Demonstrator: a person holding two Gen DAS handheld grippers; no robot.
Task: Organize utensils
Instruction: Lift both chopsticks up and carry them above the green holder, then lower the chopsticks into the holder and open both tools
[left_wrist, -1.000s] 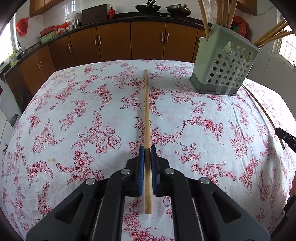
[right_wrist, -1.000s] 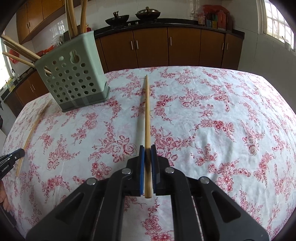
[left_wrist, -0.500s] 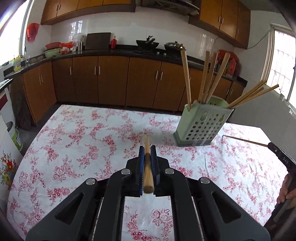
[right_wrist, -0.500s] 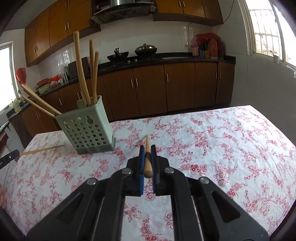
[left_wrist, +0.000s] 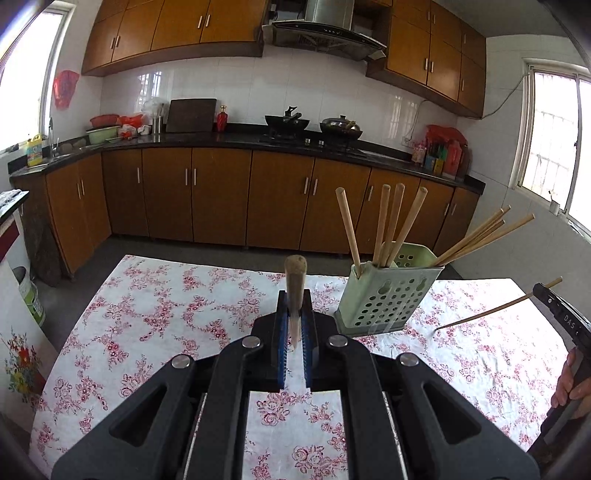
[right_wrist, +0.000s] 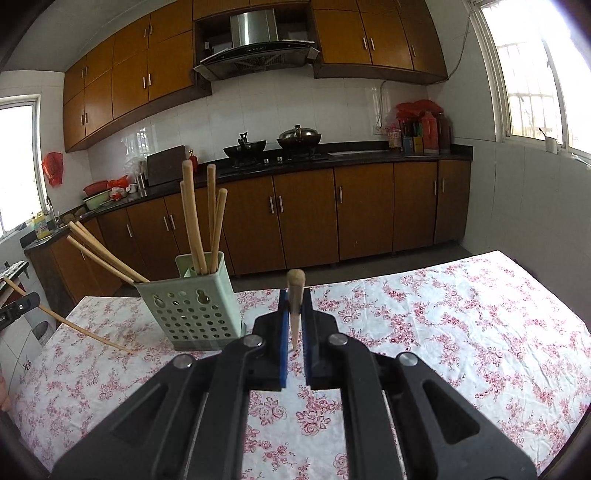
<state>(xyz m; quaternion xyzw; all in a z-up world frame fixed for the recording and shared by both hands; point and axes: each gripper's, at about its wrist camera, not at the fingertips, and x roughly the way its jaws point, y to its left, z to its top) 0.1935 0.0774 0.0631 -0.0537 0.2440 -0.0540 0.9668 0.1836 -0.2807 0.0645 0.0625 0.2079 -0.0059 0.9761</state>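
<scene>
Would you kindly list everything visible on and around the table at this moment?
Chopstick holder: one, pale green, perforated, standing on the table.
Chopsticks in holder: about eight, light wood, some upright, some leaning out sideways.
Held chopsticks: two, light wood, one in the left hand-held gripper, one in the right.
Tablecloth: one, white with red flowers, covering the table.
Cabinets: brown, below and above the black counter.
Woks: two, dark, on the stove.
Range hood: one, steel, over the stove.
Left hand-held gripper: black, blue pads, shut on a chopstick.
Right hand-held gripper: black, blue pads, shut on a chopstick.
</scene>
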